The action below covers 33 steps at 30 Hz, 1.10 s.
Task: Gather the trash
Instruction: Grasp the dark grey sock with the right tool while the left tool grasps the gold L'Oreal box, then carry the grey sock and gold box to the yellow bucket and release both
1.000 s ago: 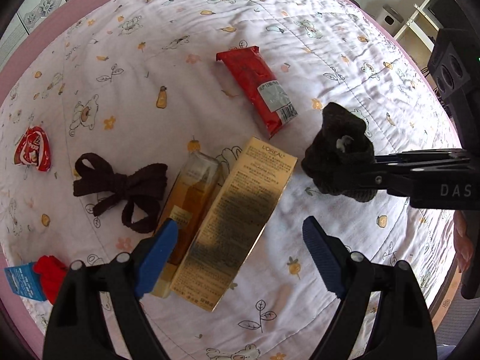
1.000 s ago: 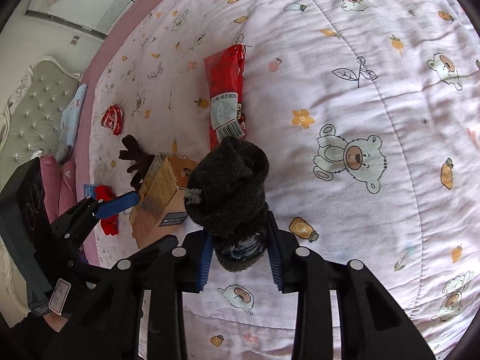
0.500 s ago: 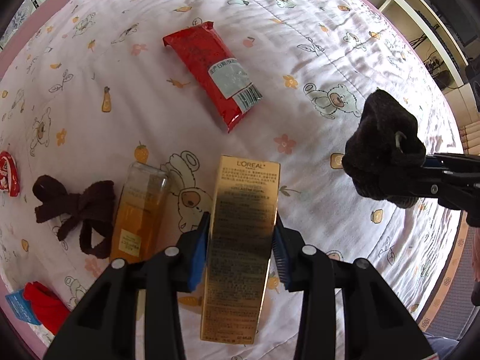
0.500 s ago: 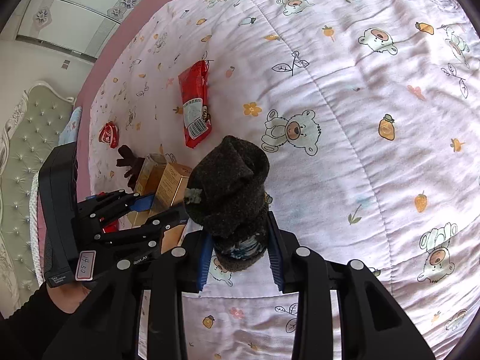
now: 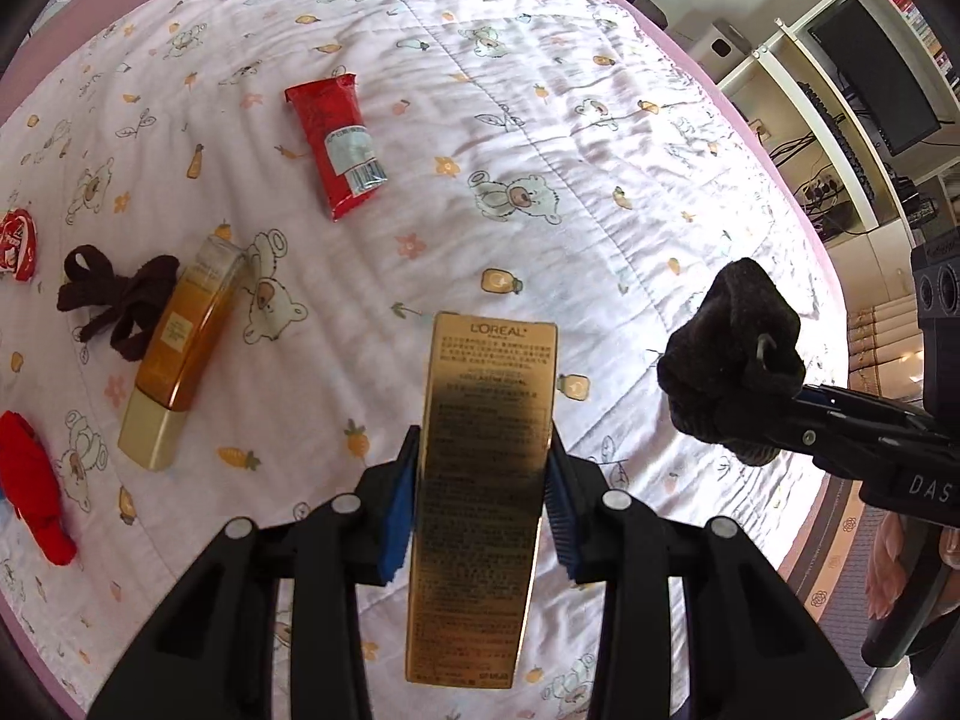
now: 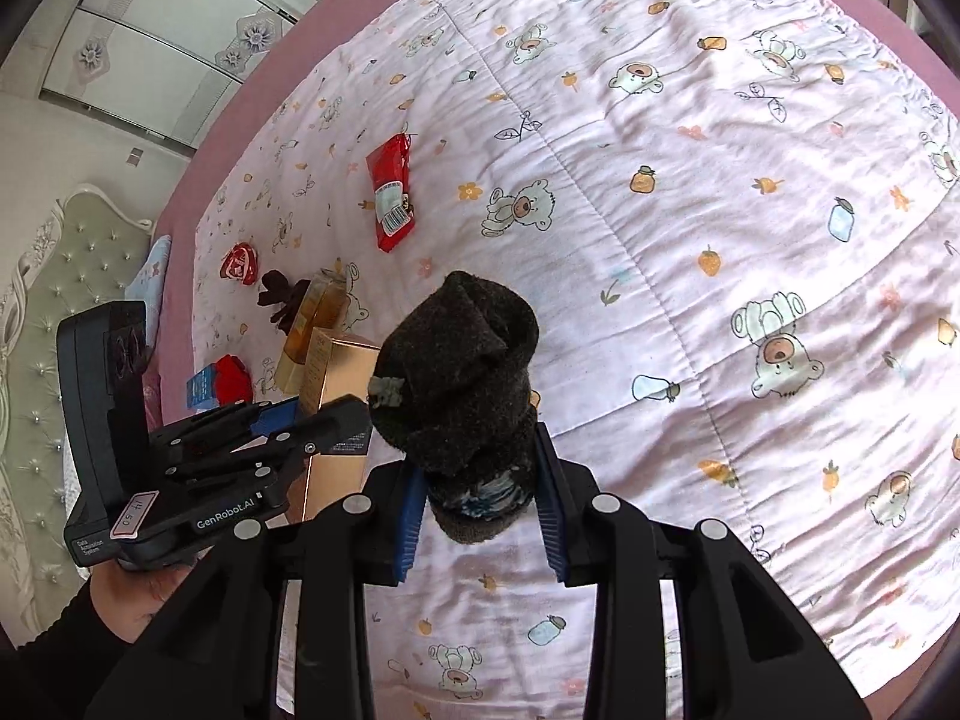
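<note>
My left gripper (image 5: pixel 480 504) is shut on a long gold carton (image 5: pixel 486 456), lifted clear of the quilt. The same carton (image 6: pixel 339 396) shows in the right wrist view, held in the left gripper (image 6: pixel 288 420). My right gripper (image 6: pixel 477 498) is shut on a dark rolled sock (image 6: pixel 462 372), also off the bed; that sock (image 5: pixel 729 354) hangs at the right of the left wrist view. On the quilt lie a red wrapper (image 5: pixel 339 144), an amber bottle (image 5: pixel 180 348), a brown fabric bow (image 5: pixel 114 300) and a small red packet (image 5: pixel 18 237).
A red cloth (image 5: pixel 30 480) lies at the bed's left edge beside a blue packet (image 6: pixel 201 387). The bear-print quilt (image 6: pixel 690 180) stretches far to the right. Shelves with a monitor (image 5: pixel 870 66) stand past the bed; a tufted headboard (image 6: pixel 60 300) is at left.
The left gripper closed on the gold carton and lifted it off the quilt, away from the amber bottle. The right gripper rose and drew back with the sock still held.
</note>
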Available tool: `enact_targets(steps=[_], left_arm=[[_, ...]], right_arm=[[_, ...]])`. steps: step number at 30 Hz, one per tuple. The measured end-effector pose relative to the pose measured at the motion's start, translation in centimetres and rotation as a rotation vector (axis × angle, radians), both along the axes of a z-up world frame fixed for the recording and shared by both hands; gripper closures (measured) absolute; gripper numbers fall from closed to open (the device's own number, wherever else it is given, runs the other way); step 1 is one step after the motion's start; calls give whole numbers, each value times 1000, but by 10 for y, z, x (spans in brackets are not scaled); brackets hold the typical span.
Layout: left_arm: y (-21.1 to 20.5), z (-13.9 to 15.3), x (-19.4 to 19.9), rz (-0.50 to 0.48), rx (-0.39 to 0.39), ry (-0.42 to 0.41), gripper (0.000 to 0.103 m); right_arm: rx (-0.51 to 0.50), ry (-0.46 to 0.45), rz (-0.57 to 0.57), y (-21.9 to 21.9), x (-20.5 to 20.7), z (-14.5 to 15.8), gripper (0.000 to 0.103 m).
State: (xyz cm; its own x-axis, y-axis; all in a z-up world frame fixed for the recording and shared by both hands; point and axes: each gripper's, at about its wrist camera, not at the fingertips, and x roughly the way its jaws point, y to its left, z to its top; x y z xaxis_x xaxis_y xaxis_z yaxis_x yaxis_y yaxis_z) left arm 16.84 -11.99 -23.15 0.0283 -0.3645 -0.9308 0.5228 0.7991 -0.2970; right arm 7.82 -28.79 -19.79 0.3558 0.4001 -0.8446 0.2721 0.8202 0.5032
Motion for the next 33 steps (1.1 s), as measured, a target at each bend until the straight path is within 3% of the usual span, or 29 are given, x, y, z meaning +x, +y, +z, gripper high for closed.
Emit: enact_targets(steps=[7,14,24,33], left_arm=[[-36,29,-64,-37,-67,20,65],[-105,41,-144,-168,-88,45,65],[-243,23,-261,-358,-65,131,65],[-338,-4,-335,-439,-28,186,65]], right_arm=[[-40,-35,-78,-28,-81,33,71],[-90,-40,-167,-78,-169,48,71],[-103,28,-307,-183,-290,36,71],[-89,125,-352,-265,-375,1,70]])
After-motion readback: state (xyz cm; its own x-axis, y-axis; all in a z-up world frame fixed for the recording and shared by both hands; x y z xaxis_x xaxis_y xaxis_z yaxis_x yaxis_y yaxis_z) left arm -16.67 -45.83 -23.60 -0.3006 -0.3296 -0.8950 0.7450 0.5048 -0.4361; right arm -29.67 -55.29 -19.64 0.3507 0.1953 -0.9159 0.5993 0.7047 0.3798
